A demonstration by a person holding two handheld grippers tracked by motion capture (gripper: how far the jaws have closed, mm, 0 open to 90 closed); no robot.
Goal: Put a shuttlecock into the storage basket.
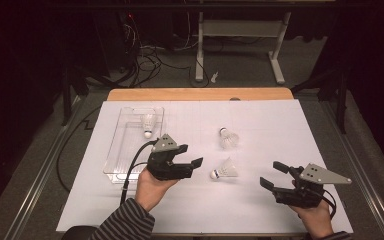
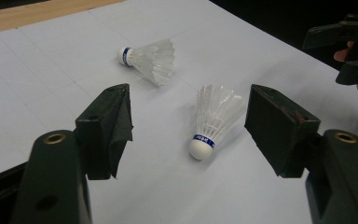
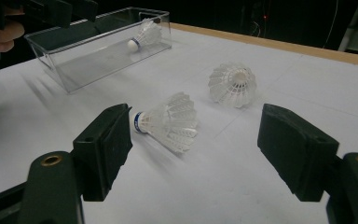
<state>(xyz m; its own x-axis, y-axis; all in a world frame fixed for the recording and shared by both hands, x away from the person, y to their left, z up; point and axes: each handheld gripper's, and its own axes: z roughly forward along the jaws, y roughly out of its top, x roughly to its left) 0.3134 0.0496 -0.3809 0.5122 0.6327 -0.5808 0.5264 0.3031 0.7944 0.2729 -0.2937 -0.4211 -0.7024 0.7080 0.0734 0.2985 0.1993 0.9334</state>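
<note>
The near shuttlecock (image 1: 224, 171) lies on its side on the white table (image 1: 260, 125), cork toward the left tool (image 1: 192, 155), just ahead of that tool's wide-open jaws, untouched. In the left gripper view it (image 2: 213, 119) sits between the jaws, nearer the right-hand one. The right tool (image 1: 274, 174) is also spread wide and holds nothing, with this shuttlecock off its left jaw. A second shuttlecock (image 1: 228, 138) lies beyond it. A third (image 1: 149, 124) rests in the clear tray (image 1: 117, 150) beyond the left tool.
</note>
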